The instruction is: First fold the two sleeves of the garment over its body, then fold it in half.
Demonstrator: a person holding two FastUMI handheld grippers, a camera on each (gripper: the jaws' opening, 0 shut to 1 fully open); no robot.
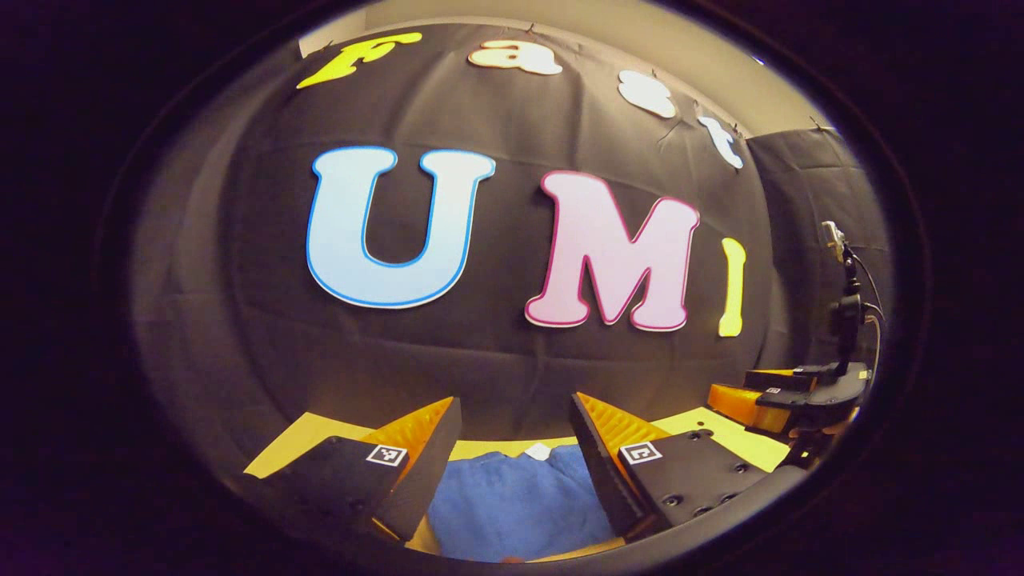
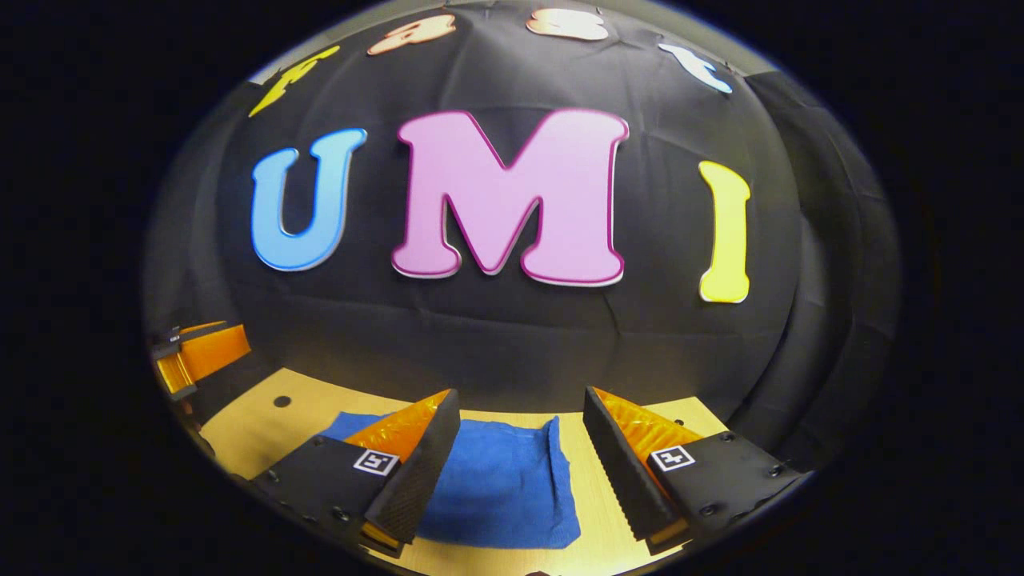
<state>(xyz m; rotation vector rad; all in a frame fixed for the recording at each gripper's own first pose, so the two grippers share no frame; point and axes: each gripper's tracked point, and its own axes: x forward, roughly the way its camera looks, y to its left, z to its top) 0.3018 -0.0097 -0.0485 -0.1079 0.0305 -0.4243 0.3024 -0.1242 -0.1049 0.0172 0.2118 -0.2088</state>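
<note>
A blue garment lies folded on the light wooden table, with a small white tag at its far edge. My left gripper hovers open above it, nothing between its fingers. In the right gripper view the same blue garment forms a compact folded pile on the table, its right edge ending short of the right finger. My right gripper is open over that pile and holds nothing. The right gripper also appears far right in the left gripper view, and the left gripper at the far left of the right gripper view.
The black cloth wall stands close behind the table. A small camera on a dark stand rises at the right side. A dark round hole marks the tabletop left of the garment. Bare table lies to the garment's right.
</note>
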